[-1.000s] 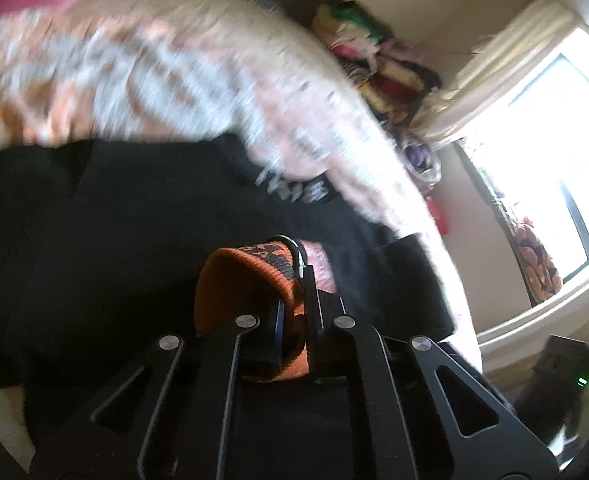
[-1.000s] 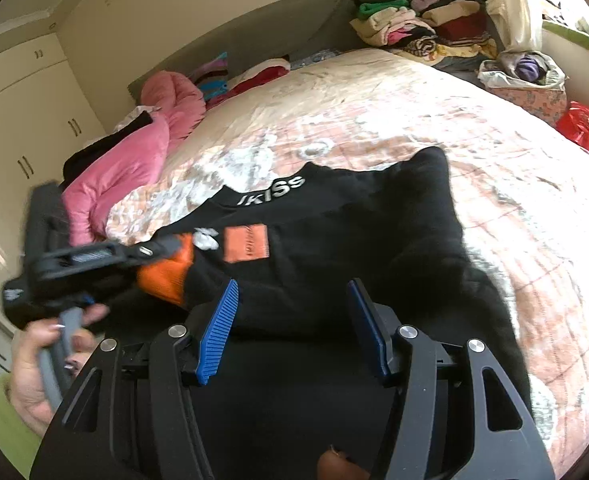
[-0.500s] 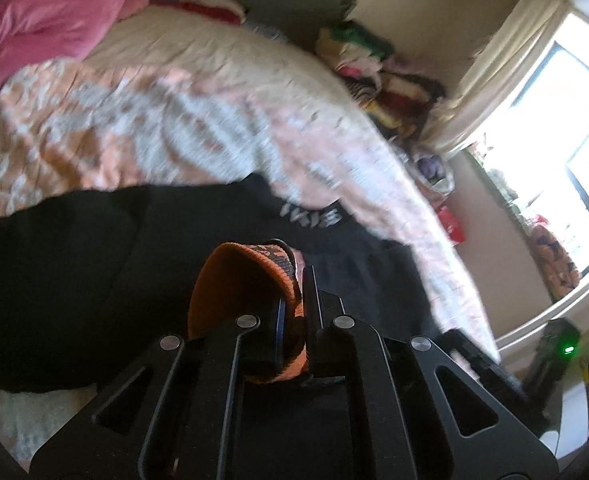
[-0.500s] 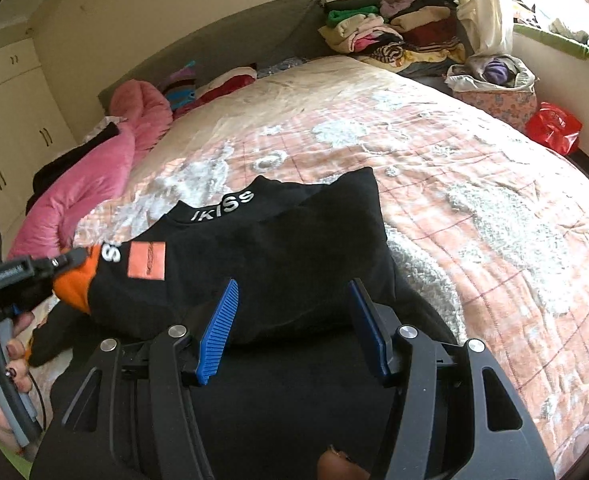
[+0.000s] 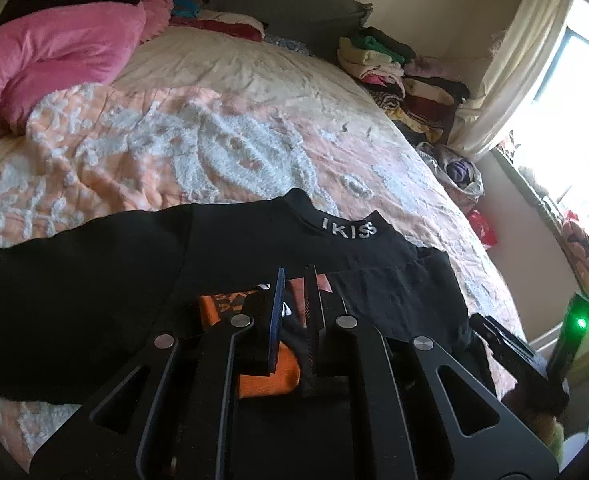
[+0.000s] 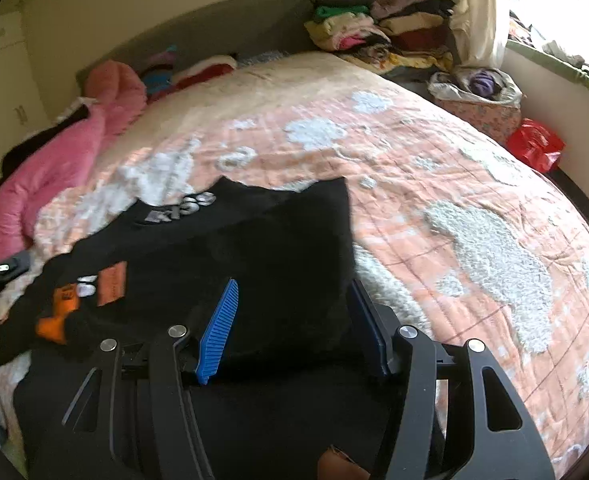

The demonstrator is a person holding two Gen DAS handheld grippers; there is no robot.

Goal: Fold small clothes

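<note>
Left wrist view: black sweater (image 5: 134,280) spread on the bed (image 5: 222,152), white-lettered collar (image 5: 348,229) toward the headboard. Left gripper (image 5: 294,304) over the chest area; fingers slightly parted, a narrow gap between them, nothing clamped. Orange cuff (image 5: 270,372) lies on the black fabric under and between the fingers. Pink blanket (image 5: 50,56) at the bed's far left; stacked clothes (image 5: 398,68) at the far corner near the window.

Right wrist view: right gripper (image 6: 294,316) over the sweater (image 6: 254,248), fingers spread wide, blue pad (image 6: 218,328) showing, black cloth between them but not pinched. Orange cuff (image 6: 54,326) lies at the sweater's left side. Red bag (image 6: 534,150) beside the bed.
</note>
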